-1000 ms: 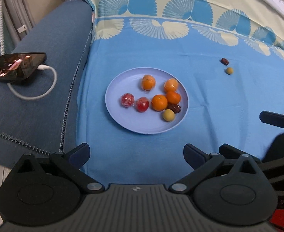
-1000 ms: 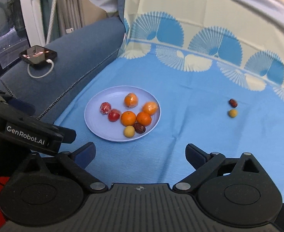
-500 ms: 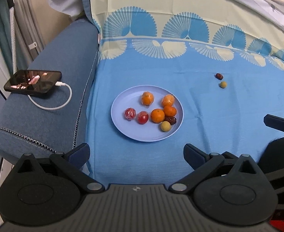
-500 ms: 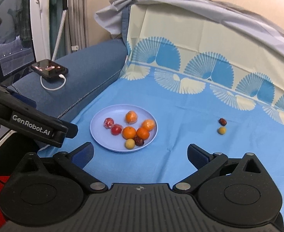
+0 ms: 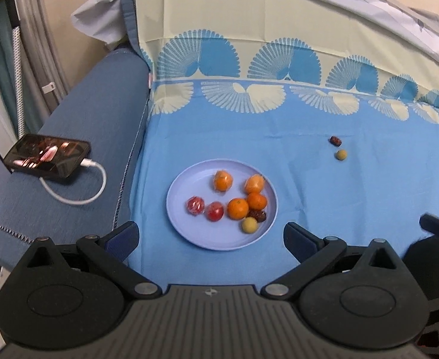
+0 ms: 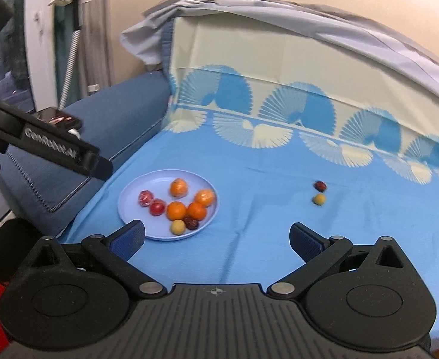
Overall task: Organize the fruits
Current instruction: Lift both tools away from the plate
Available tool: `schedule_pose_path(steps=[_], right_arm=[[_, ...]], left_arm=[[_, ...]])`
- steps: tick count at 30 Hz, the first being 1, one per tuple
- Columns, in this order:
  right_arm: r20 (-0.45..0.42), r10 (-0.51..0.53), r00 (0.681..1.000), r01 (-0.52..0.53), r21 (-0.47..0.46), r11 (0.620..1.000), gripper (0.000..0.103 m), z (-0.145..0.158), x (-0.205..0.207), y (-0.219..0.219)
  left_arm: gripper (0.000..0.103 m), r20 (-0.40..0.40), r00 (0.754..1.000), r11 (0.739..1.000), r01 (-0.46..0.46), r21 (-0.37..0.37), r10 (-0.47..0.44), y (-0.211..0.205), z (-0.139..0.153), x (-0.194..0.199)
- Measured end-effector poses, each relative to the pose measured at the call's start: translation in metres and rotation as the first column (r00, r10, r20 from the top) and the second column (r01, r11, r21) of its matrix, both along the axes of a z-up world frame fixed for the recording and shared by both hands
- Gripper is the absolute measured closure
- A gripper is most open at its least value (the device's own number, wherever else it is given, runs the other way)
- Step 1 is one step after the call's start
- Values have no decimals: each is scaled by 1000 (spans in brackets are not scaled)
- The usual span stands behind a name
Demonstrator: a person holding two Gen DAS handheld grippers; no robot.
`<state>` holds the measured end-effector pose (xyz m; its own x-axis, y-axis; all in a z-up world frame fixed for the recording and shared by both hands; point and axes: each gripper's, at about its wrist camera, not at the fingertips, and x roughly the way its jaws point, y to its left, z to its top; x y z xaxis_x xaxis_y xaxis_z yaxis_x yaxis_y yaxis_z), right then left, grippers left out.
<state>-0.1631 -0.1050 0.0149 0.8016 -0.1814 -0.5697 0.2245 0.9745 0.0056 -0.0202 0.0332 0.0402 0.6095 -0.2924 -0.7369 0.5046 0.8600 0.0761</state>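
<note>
Plate [image 5: 189, 239]: near-left on the blue sheet [image 5: 354, 194], holding eight fruits.
Left to do: dark date [image 5: 335, 141] and yellow fruit [image 5: 340, 154], far right, off the plate.
Left gripper [image 5: 210, 234]: jaws apart, empty.
Right gripper [image 6: 216, 236]: jaws apart, empty.
View difference: phone [image 5: 47, 160] is clear only from the left wrist.

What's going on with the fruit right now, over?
Left tool open, empty. Right tool open, empty. Eight fruits on plate; date and yellow fruit loose on cloth. Nothing in the way.
</note>
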Motion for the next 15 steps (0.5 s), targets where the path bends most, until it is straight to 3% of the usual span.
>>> schedule_pose_path(steps=[3,15], right_arm=[[-5,-24,1000,24,19,1000,1,-3,0,-6],[-8,-37,999,37,55,998,1,-14,6,-18]], left_arm=[[0,-12,1000,1000,1,-20,-1,-4,1,3],[0,-60,998,999,-27,20,28,-13,-11,16]])
